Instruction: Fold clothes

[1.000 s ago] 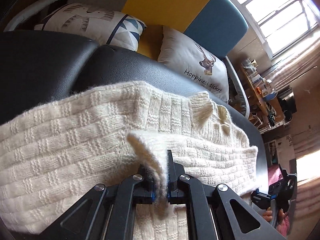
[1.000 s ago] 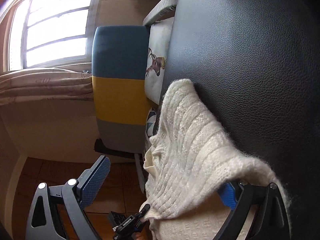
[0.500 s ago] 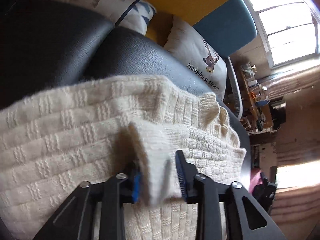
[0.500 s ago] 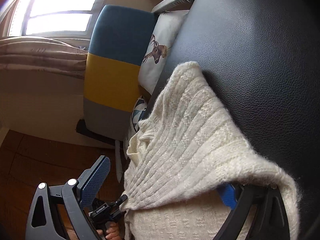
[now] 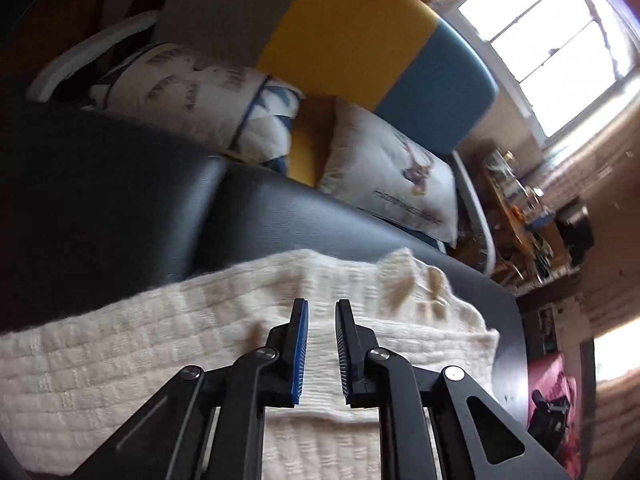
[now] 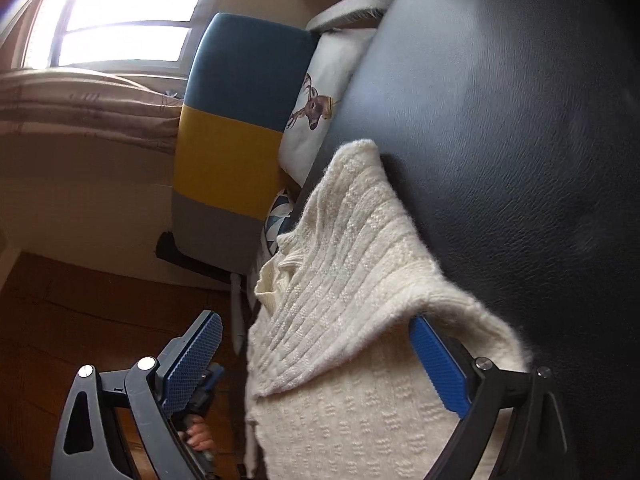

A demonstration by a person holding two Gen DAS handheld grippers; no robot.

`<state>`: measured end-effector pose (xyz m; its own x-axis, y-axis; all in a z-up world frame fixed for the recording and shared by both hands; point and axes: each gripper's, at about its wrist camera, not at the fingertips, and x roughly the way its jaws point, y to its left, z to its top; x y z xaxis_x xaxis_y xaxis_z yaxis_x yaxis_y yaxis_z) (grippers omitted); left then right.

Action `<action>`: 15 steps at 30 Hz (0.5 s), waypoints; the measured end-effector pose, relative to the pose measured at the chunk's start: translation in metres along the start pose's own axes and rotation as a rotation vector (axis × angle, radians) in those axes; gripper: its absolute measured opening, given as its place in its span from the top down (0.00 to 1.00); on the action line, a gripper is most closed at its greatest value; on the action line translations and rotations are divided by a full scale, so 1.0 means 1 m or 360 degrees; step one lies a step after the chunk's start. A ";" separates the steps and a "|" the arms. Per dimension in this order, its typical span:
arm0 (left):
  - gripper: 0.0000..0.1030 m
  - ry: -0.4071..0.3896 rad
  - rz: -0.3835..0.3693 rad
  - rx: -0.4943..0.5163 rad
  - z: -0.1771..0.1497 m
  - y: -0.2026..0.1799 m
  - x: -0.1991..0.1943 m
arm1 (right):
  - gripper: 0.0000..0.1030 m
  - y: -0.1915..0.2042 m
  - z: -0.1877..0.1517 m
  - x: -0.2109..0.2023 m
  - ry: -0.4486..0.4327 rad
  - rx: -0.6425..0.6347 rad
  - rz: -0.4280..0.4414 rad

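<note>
Both claws stand with nothing pinched: my left gripper [image 5: 321, 344], at the bottom centre of its view, has its blue-padded fingers slightly parted with bare gap between them, and my right gripper [image 6: 316, 364] is spread wide, one finger at lower left of its frame, the other at lower right with a fold of knit draped over it. Beneath and just beyond the left fingers I see the cream knitted sweater [image 5: 160, 364], lying across the lower half of that frame on the black leather seat [image 5: 120, 208]; in the right view the sweater [image 6: 352, 280] runs from bottom centre up toward mid-frame, one layer folded over another. At lower left of the right view, fingers of a hand [image 6: 199, 437] grip a handle behind my near finger. Farther off in the left view sit a patterned cushion [image 5: 192, 96] at upper left and a deer cushion [image 5: 392, 176] right of centre, both against a grey, yellow and blue backrest [image 5: 352, 36]. A bright window [image 5: 548, 36] fills the upper right.
</note>
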<state>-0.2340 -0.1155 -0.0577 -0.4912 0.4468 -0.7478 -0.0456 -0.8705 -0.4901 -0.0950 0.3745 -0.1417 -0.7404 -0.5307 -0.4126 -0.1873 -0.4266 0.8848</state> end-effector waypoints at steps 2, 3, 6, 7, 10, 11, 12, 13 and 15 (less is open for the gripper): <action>0.82 0.0055 -0.0039 0.0205 -0.003 -0.044 0.015 | 0.05 0.019 -0.003 -0.003 -0.0002 -0.0229 -0.0058; 0.79 0.0098 -0.0081 0.0311 -0.006 -0.067 0.026 | 0.05 0.028 -0.005 -0.004 -0.0004 -0.0343 -0.0086; 0.70 0.0270 -0.0262 0.0568 -0.015 -0.139 0.066 | 0.05 0.055 -0.010 -0.002 0.0019 -0.0687 -0.0176; 0.69 0.0320 -0.0302 0.0636 -0.017 -0.160 0.078 | 0.05 0.060 -0.013 0.007 0.0060 -0.0777 -0.0215; 0.66 0.0433 -0.0372 0.0823 -0.025 -0.218 0.114 | 0.05 0.050 -0.019 0.031 0.0186 -0.0867 -0.0270; 0.66 0.0465 -0.0388 0.0883 -0.028 -0.236 0.126 | 0.05 0.043 -0.021 0.038 0.0222 -0.0862 -0.0286; 0.65 0.0515 -0.0414 0.0897 -0.027 -0.249 0.140 | 0.05 0.033 -0.023 0.043 0.0258 -0.0838 -0.0289; 0.63 0.0565 -0.0440 0.0911 -0.027 -0.261 0.154 | 0.05 0.025 -0.027 0.044 0.0263 -0.0821 -0.0270; 0.60 0.0671 -0.0481 0.0926 -0.026 -0.281 0.182 | 0.06 0.019 -0.032 0.038 0.0196 -0.0829 -0.0194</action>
<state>-0.2878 0.2160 -0.0682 -0.0177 0.6212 -0.7835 -0.6311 -0.6147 -0.4732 -0.1061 0.3230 -0.1478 -0.6465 -0.5231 -0.5554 0.1005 -0.7800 0.6177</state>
